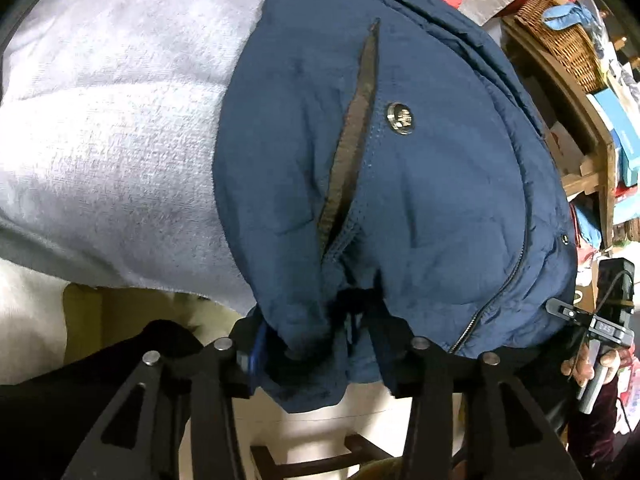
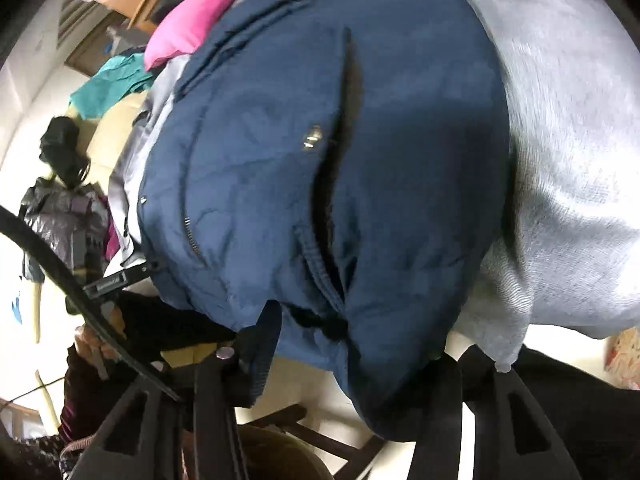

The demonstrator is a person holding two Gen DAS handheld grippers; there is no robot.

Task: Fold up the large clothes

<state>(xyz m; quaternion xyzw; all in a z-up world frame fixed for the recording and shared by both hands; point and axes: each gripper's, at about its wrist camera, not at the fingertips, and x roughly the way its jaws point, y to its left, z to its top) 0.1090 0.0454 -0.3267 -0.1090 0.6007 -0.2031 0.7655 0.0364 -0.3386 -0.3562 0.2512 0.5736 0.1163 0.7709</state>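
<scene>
A navy padded jacket (image 1: 420, 184) with a pocket slit, a metal snap and a front zipper lies on a grey-white cloth (image 1: 120, 140). My left gripper (image 1: 316, 344) is shut on the jacket's bottom hem, the fabric bunched between its fingers. The same jacket (image 2: 320, 160) fills the right wrist view, and my right gripper (image 2: 352, 344) is shut on its hem at the other side. The right gripper also shows in the left wrist view (image 1: 592, 328) at the far right, held by a hand. The fingertips are hidden by fabric.
A wooden shelf (image 1: 576, 128) with a wicker basket (image 1: 560, 36) and boxes stands to the right. Pink (image 2: 200, 20) and teal (image 2: 112, 84) clothes lie beyond the jacket. A dark wooden chair frame (image 1: 312, 456) is below the hem.
</scene>
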